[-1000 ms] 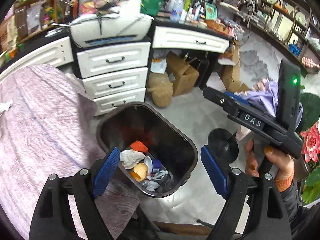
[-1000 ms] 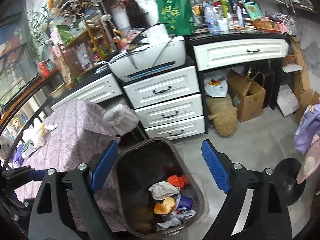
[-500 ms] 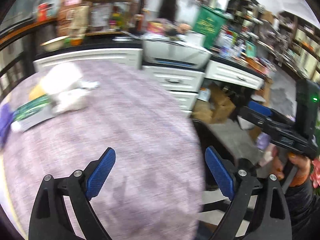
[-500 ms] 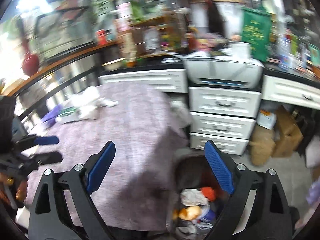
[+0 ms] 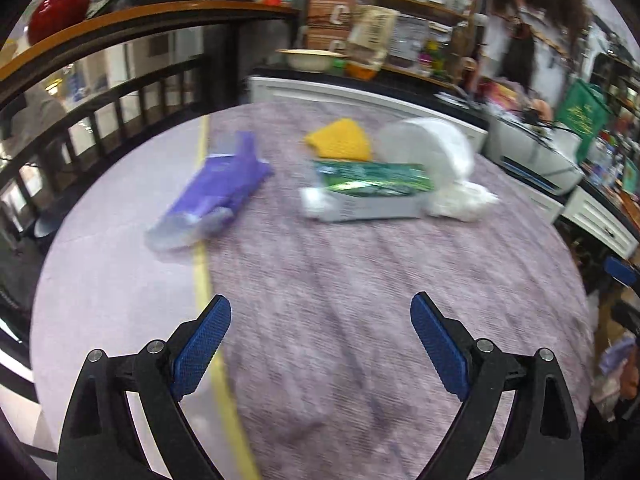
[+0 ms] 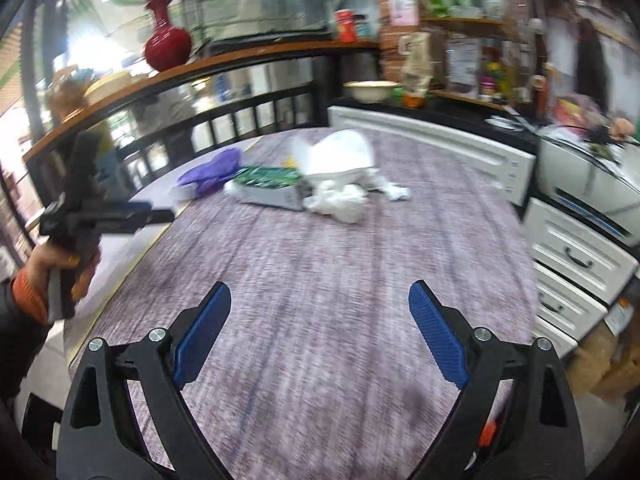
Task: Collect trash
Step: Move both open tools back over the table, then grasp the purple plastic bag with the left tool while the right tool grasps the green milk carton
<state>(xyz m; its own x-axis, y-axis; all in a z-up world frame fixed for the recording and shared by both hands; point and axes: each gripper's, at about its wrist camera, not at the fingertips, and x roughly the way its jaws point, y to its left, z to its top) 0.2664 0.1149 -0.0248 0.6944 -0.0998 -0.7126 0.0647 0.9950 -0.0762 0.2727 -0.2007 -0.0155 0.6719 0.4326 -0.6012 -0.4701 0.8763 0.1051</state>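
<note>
Overhead, both empty: left gripper (image 5: pixel 320 322) and right gripper (image 6: pixel 319 309) spread wide above mauve tablecloth (image 5: pixel 360 280); beyond, purple wrapper (image 5: pixel 212 196), green-topped box (image 5: pixel 370 196), crumpled tissue (image 6: pixel 340 200).

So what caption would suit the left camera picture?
Open left gripper above a purple tablecloth, facing a purple bag, green box and white bag.
</note>
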